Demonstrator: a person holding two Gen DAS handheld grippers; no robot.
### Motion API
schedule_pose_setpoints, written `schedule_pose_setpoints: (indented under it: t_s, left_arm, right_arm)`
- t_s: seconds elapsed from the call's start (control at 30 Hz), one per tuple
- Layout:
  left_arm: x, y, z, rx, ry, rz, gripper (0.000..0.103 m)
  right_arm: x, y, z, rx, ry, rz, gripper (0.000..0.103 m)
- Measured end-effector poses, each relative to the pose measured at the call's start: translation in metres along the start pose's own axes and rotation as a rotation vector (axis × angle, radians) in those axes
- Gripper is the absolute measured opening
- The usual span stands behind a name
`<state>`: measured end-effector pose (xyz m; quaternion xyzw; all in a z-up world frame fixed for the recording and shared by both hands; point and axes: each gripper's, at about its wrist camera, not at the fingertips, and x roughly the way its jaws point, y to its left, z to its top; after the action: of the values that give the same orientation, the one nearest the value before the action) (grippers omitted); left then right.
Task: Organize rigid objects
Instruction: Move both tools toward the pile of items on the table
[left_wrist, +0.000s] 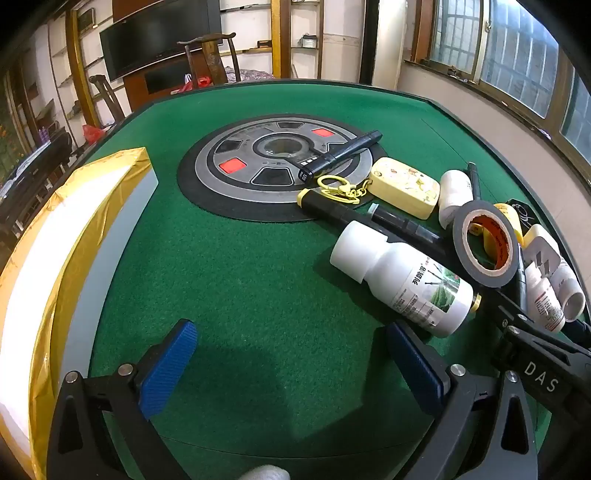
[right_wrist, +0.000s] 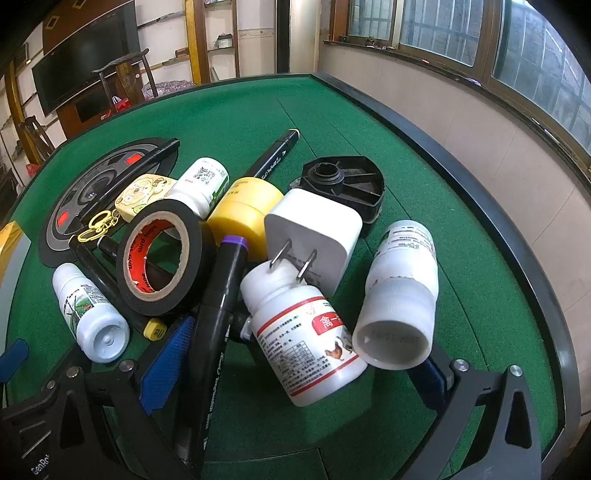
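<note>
On the green felt table (left_wrist: 258, 266), far left: a gold-edged white box (left_wrist: 48, 258), likely the bin for sorting, well apart from the clutter. Nearer the middle, the left gripper (left_wrist: 291, 365), spread wide over bare felt, holding nothing, apparently waiting its turn. Right of that, one tangled heap: a white bottle with a green label (left_wrist: 413, 284) lying on its side, a black tape roll (right_wrist: 162, 258) propped on markers, a yellow jar (right_wrist: 245, 214), a white plug adapter (right_wrist: 321, 229) resting prongs-down on a red-labelled bottle (right_wrist: 310, 339), and another white bottle (right_wrist: 402, 291) tipped mouth-forward. Right gripper (right_wrist: 299, 350) open wide, pushed into the pile, bracketing the purple-capped marker (right_wrist: 218, 317) and the red-labelled bottle, probably lining up a pick; nothing clamped.
</note>
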<state>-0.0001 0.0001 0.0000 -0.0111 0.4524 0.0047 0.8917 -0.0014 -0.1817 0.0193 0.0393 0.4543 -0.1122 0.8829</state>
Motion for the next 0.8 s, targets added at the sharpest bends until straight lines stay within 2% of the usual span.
schedule_pose_setpoints:
  t_s: [0.6, 0.67, 0.73, 0.8]
  left_arm:
    - [0.0002, -0.0001, 0.0003, 0.0, 0.007, 0.002, 0.103]
    - [0.0009, 0.0002, 0.0023, 0.005, 0.03, -0.002, 0.103]
    - [0.0022, 0.0022, 0.0042, 0.014, 0.051, -0.007, 0.103]
    - [-0.0014, 0.0009, 0.0008, 0.022, 0.052, -0.007, 0.103]
  right_arm:
    - [0.0004, -0.0001, 0.0, 0.0, 0.002, 0.003, 0.103]
    - [0.001, -0.0007, 0.001, -0.01, 0.021, 0.015, 0.103]
    - [0.0033, -0.0003, 0.0047, -0.06, 0.074, 0.037, 0.103]
    - [0.0042, -0.0039, 0.0077, -0.042, 0.084, 0.048, 0.103]
